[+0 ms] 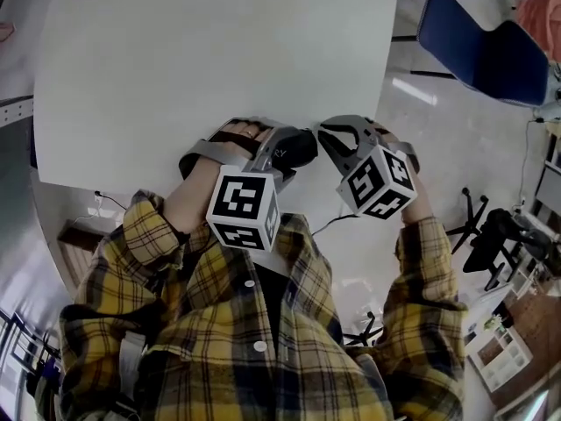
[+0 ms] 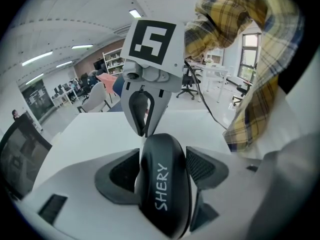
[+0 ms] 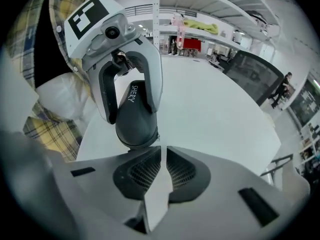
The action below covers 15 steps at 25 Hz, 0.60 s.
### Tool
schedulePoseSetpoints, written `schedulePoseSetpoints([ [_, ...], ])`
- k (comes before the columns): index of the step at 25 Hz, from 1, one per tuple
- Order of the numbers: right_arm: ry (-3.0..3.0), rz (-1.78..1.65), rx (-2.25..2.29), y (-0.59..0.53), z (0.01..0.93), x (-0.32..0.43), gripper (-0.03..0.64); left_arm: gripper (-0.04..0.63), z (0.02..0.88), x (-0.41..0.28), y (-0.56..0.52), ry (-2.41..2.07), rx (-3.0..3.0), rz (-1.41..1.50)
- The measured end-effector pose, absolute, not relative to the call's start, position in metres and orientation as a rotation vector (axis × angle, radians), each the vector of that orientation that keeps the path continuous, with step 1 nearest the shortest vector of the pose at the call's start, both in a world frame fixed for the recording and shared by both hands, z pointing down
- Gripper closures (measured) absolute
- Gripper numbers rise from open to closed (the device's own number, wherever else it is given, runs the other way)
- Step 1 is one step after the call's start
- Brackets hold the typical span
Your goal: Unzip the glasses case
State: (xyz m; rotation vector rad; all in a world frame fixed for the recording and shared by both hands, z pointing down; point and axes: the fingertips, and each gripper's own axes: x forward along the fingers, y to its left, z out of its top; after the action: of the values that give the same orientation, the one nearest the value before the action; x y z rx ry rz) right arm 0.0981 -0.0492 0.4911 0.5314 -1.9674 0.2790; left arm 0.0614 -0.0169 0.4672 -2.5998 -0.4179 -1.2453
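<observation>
My left tongs point(image 2: 162, 156) are clamped on the glasses case point(image 2: 164, 196). The black shell sits between the two ribbed pads, one pressing each long side, with the white lettering "SHERY" facing the camera on these tongs. The case runs lengthwise out ahead of the jaws, and its far end pokes out past their tips.

At that far end my right tongs point(image 2: 144, 129) come in head-on toward the left ones, tip to tip with the case. In the right gripper view, the jaws of the right tongs point(image 3: 161, 151) are drawn together with only a thin slit between the pads. Their tips are right against the rounded end of the case point(image 3: 134, 121). I cannot tell whether anything small, such as a zip tab, is caught in that slit.

From above, the two tongs meet in front of my chest, with the left tongs point(image 1: 273, 152) and the right tongs point(image 1: 329, 140) on either side of the case point(image 1: 296, 147). All of this is at the near edge of the white table point(image 1: 219, 51). My plaid sleeve point(image 1: 153, 235) is just behind the left tongs' marker cube point(image 1: 243, 207).
</observation>
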Motion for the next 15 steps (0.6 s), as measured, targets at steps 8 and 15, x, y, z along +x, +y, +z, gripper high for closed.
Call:
schedulePoseSetpoints([
  [8, -2.081, 0.442, 0.922, -0.047, 0.438, 0.105, 0.606, 0.298, 0.443, 0.058, -0.023, -0.392, -2.71, -1.235],
  [15, -2.223, 0.414, 1.305, -0.073, 0.338, 0.1, 0.606, 0.334, 0.356, 0.054, -0.045, -0.099, -3.096, -0.989],
])
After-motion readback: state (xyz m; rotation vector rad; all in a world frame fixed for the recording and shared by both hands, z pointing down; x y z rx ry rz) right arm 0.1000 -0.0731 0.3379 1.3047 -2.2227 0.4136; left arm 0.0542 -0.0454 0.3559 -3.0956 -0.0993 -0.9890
